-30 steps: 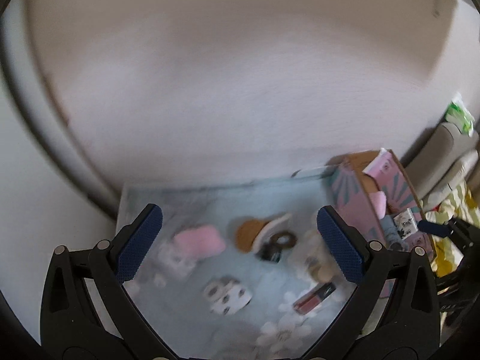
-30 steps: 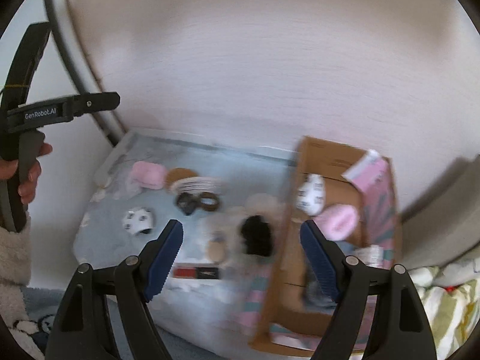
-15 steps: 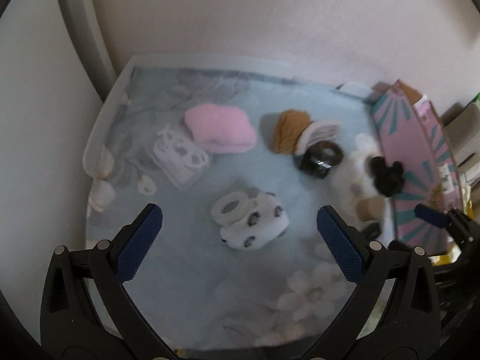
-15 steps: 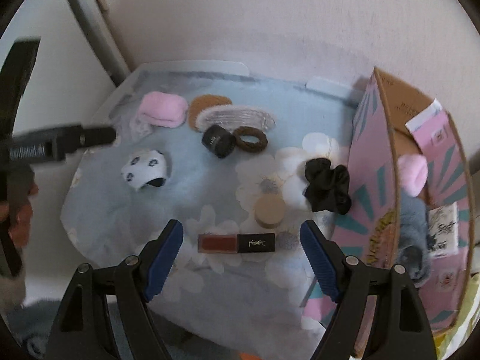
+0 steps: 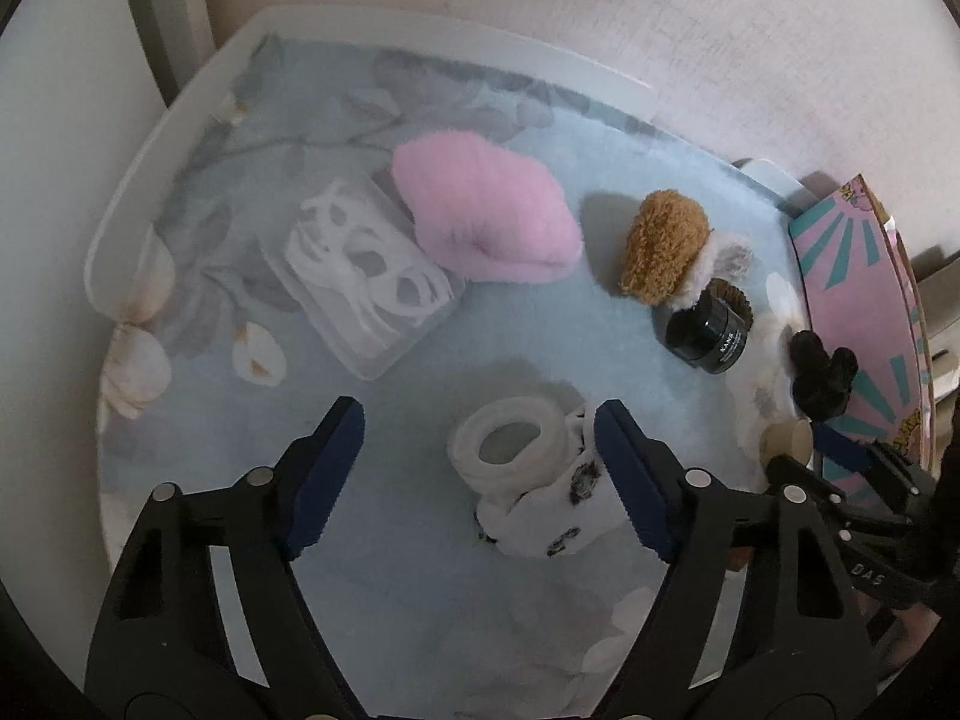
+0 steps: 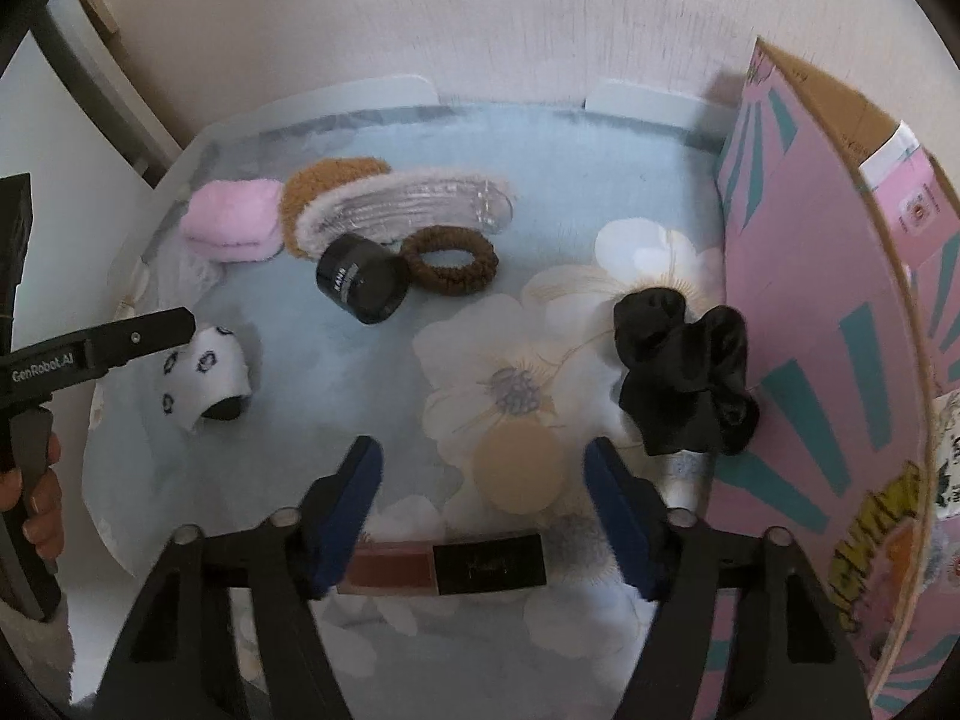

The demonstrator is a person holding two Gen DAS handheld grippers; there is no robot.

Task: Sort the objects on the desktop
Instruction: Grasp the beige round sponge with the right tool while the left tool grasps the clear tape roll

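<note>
Blue-padded jaws of the left gripper [image 5: 477,471] are closing around a white spotted sock [image 5: 534,495] on the floral mat [image 5: 420,360], not yet gripping. Right of the sock, the right gripper [image 6: 483,507] closes, unclenched, over a lipstick tube [image 6: 447,567], beside the pink box [image 6: 828,372].

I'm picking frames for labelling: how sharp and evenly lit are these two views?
Left wrist view: centre sharp, sock crisp with a soft shadow; strong fisheye bend, the tray rim curves, corners vignetted black. Right wrist view: jar and scrunchie sharp, no glare; the lipstick near the bottom is soft and dim.
</note>
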